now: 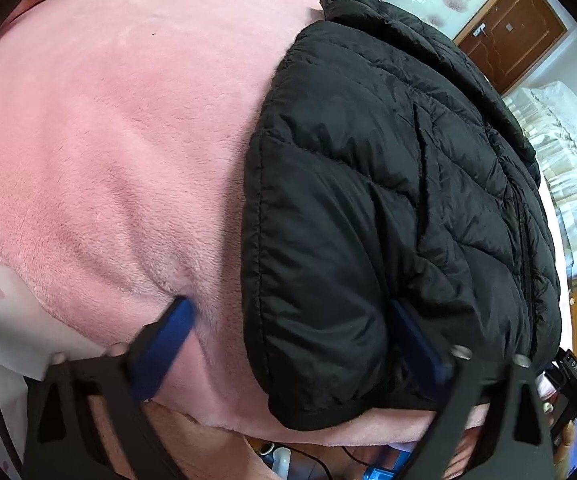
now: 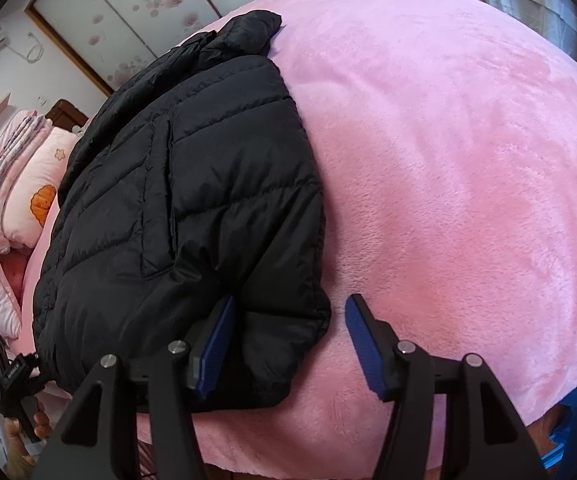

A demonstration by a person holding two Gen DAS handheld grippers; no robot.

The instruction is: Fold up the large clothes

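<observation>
The left tool [image 1: 292,344] is standing wide apart, straddling the near left corner of the black puffer jacket [image 1: 388,200], one pad pressing into the pink blanket [image 1: 108,140]. The right tool [image 2: 288,344] is gaping around the near right corner, not pinching. The jacket is lying folded on the blanket-covered bed.

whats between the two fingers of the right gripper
In the right wrist view, the near corner of the black puffer jacket lies between them, with a strip of pink blanket beside it. The right gripper stands open, not pinching the fabric.
</observation>
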